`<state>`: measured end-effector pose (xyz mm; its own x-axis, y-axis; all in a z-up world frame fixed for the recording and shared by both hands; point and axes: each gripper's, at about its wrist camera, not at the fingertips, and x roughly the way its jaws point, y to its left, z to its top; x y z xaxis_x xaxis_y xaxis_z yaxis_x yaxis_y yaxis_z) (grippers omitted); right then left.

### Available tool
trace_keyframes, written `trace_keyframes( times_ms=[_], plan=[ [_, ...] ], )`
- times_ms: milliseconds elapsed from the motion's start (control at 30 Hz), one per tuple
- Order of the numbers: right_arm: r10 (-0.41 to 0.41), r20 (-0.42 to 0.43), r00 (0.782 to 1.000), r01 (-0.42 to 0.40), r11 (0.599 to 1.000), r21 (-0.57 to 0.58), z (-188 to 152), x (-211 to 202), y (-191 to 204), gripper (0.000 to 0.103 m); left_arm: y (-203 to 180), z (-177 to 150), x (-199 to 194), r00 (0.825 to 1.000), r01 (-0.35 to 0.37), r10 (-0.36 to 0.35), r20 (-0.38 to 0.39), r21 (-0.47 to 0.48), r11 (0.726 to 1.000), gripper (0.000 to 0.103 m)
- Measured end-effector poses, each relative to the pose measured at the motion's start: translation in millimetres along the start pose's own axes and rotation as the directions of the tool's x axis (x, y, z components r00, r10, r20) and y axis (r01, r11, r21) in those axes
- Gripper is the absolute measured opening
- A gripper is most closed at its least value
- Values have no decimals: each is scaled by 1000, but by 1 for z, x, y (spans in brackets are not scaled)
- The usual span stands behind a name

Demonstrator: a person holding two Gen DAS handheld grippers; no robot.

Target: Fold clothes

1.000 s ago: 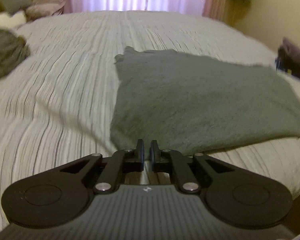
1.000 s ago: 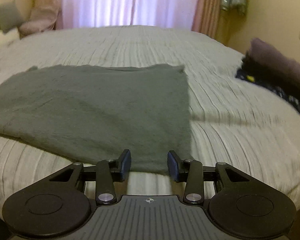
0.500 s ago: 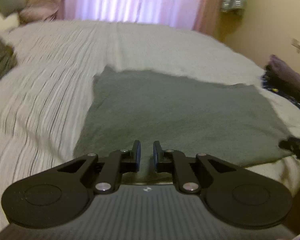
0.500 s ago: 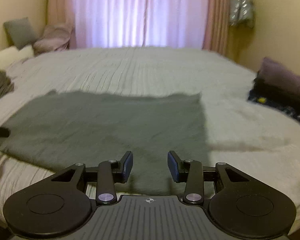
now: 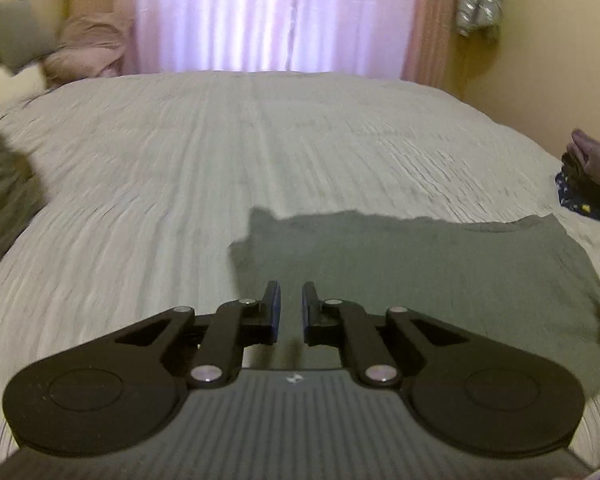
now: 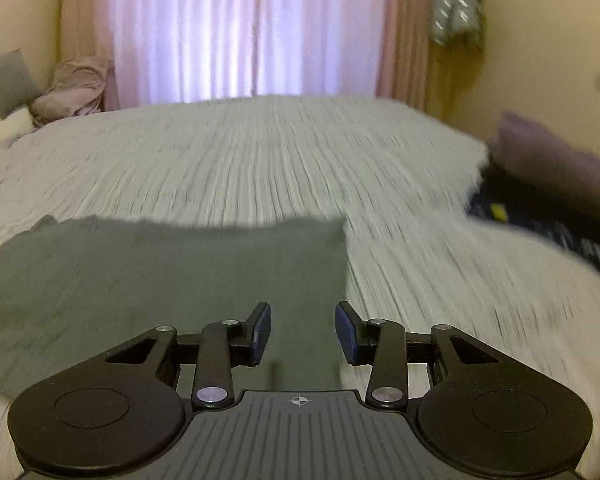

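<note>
A flat grey-green garment (image 5: pixel 440 268) lies spread on the striped bedcover (image 5: pixel 260 152). In the left wrist view my left gripper (image 5: pixel 291 304) hovers over the garment's near left part, its jaws slightly apart with nothing between them. Seen from the right wrist, the same garment (image 6: pixel 160 272) fills the lower left. My right gripper (image 6: pixel 303 328) is open above the garment's near right corner, and holds nothing.
A stack of folded dark and purple clothes (image 6: pixel 552 188) sits at the bed's right edge, seen also as a stack (image 5: pixel 588 184) in the left view. Another crumpled grey garment (image 5: pixel 0 200) lies far left. Pillows (image 6: pixel 12 80) and curtains (image 6: pixel 244 28) are at the back.
Both grippers have lifted and tilted up, so more bed and curtain show. The left jaws, nearly shut a second ago, have spread a little. The right jaws stay open.
</note>
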<state>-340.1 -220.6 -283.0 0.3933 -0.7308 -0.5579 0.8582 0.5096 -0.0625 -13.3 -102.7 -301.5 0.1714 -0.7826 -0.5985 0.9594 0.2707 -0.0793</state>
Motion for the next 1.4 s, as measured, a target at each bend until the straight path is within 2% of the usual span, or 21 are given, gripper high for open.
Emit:
trace_keyframes(
  times_ms=[133, 267, 333, 367, 400, 433, 567, 600, 700, 767, 867, 933, 1000, 1067, 1167, 1233, 1333, 1400],
  plan=[
    [16, -10, 1000, -17, 995, -97, 23, 69, 13, 40, -12, 19, 60, 999, 15, -13, -53, 51, 999, 8],
    [50, -80, 996, -59, 991, -122, 25, 129, 13, 40, 1, 11, 101, 996, -9, 13, -83, 52, 999, 11],
    [24, -122, 992, -41, 989, -142, 18, 157, -4, 40, 16, 2, 114, 996, -34, 36, -87, 28, 999, 12],
    [17, -122, 992, -34, 990, -138, 14, 163, -13, 40, 27, 0, 114, 996, -13, 11, -86, -24, 1000, 12],
    [7, -117, 993, -19, 994, -105, 12, 167, -25, 40, 36, -1, 114, 996, 2, -8, -84, -71, 997, 6],
    [-8, -112, 994, 1, 998, -63, 11, 170, -39, 40, 40, 1, 112, 996, -6, -2, -85, -86, 996, 3],
    [-78, -83, 994, 81, 996, 40, 23, 157, -76, 40, 40, 20, 100, 998, -37, 36, -45, -43, 998, 2],
    [-76, -66, 995, 79, 996, 38, 28, 152, -78, 40, 40, 27, 99, 999, -20, 18, -30, -53, 998, 5],
    [-25, -23, 999, 26, 999, 35, 40, 142, -76, 40, 35, 38, 103, 999, 34, -35, -11, -55, 998, 6],
    [18, -28, 999, -18, 1000, 4, 45, 148, -67, 40, 24, 42, 117, 999, 33, -33, -20, -7, 999, 6],
    [61, -102, 993, -67, 996, -54, 43, 178, -54, 40, 27, 37, 142, 997, -24, 26, -75, 21, 999, 10],
    [46, -149, 988, -54, 997, -49, 37, 202, -59, 40, 35, 34, 157, 992, -66, 68, -105, 22, 998, 9],
    [35, -146, 989, -35, 999, 3, 36, 206, -72, 40, 60, 39, 150, 994, -68, 61, -86, -79, 995, 4],
    [3, -128, 992, 5, 998, 61, 43, 200, -86, 40, 85, 44, 142, 996, -63, 51, -67, -181, 982, 6],
    [21, -94, 995, -10, 993, 115, 51, 182, -104, 40, 123, 54, 125, 999, 6, -17, -28, -338, 941, 10],
    [83, -97, 992, -62, 977, 206, 50, 175, -120, 40, 136, 58, 123, 994, 85, -103, -19, -424, 902, 26],
    [194, -74, 978, -153, 913, 379, 45, 171, -144, 40, 134, 59, 138, 977, 165, -208, -48, -451, 877, 30],
    [246, -63, 967, -192, 870, 454, 42, 176, -151, 40, 126, 58, 153, 977, 140, -195, -90, -422, 896, 30]
  ],
)
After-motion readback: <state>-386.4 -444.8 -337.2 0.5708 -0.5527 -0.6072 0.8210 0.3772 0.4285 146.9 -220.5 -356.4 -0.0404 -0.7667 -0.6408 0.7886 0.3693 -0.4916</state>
